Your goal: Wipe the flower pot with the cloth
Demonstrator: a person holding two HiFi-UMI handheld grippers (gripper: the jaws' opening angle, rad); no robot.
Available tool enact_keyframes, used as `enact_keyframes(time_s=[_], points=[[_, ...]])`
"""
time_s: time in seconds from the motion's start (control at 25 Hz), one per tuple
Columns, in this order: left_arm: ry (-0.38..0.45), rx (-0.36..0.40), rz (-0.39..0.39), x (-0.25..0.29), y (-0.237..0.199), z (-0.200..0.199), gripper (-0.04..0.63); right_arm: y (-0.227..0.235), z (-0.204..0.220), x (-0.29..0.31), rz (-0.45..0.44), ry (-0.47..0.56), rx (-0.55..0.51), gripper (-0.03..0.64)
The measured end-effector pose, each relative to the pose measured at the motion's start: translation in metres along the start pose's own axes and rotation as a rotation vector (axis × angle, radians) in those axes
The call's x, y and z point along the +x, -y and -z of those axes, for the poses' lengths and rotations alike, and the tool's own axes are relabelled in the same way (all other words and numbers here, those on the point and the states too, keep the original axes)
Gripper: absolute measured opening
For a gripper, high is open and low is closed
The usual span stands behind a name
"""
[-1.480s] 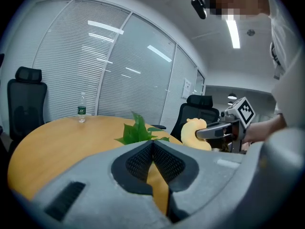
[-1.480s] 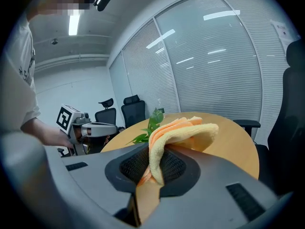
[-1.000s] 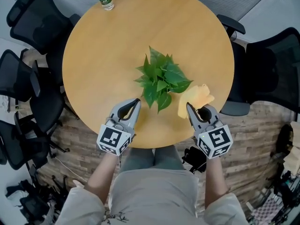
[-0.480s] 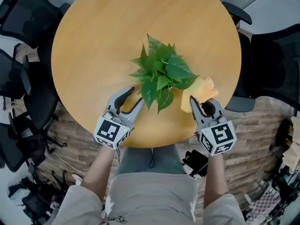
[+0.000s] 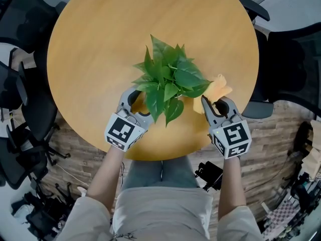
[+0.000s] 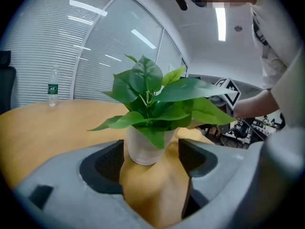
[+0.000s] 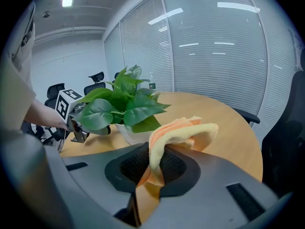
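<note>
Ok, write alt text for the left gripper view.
A white flower pot full of green leaves stands on a wooden table between the jaws of the left claw, which have just been opening. A water bottle stands far back on the left.

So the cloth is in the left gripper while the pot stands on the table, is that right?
Not quite: the cloth is clamped in the right gripper, as the right gripper view shows. The pot does stand on the table.
</note>
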State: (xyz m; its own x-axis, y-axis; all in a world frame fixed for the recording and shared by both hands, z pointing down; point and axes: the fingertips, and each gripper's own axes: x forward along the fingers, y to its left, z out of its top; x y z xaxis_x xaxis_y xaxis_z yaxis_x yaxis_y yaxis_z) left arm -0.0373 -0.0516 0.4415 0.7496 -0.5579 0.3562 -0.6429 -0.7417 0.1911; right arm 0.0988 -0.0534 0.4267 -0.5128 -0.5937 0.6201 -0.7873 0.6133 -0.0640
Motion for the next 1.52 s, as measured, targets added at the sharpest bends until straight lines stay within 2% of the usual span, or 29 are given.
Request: enact_keyframes(time_s=[0.2, 0.52, 0.68, 1.0, 1.16, 1.52], points=[[0.02, 0.039, 0.044, 0.012, 0.0, -0.007, 0.358, 0.009, -0.002, 0.011, 0.001, -0.008, -0.002, 0.052], [0.019, 0.04, 0.077, 0.024, -0.002, -0.008, 0.37, 0.016, -0.006, 0.031, 0.001, -0.017, -0.031, 0.052], [0.012, 0.019, 0.081, 0.023, -0.003, -0.006, 0.368, 0.014, -0.014, 0.042, -0.016, -0.001, -0.08, 0.052], [0.02, 0.069, 0.128, 0.023, -0.004, -0.008, 0.365, -0.004, -0.03, 0.065, -0.091, 0.017, -0.235, 0.052], [0.02, 0.068, 0.127, 0.023, -0.005, -0.008, 0.365, -0.012, -0.028, 0.068, -0.117, 0.008, -0.301, 0.052], [0.019, 0.063, 0.104, 0.024, -0.005, -0.006, 0.365, -0.018, -0.022, 0.061, -0.133, 0.009, -0.318, 0.052]])
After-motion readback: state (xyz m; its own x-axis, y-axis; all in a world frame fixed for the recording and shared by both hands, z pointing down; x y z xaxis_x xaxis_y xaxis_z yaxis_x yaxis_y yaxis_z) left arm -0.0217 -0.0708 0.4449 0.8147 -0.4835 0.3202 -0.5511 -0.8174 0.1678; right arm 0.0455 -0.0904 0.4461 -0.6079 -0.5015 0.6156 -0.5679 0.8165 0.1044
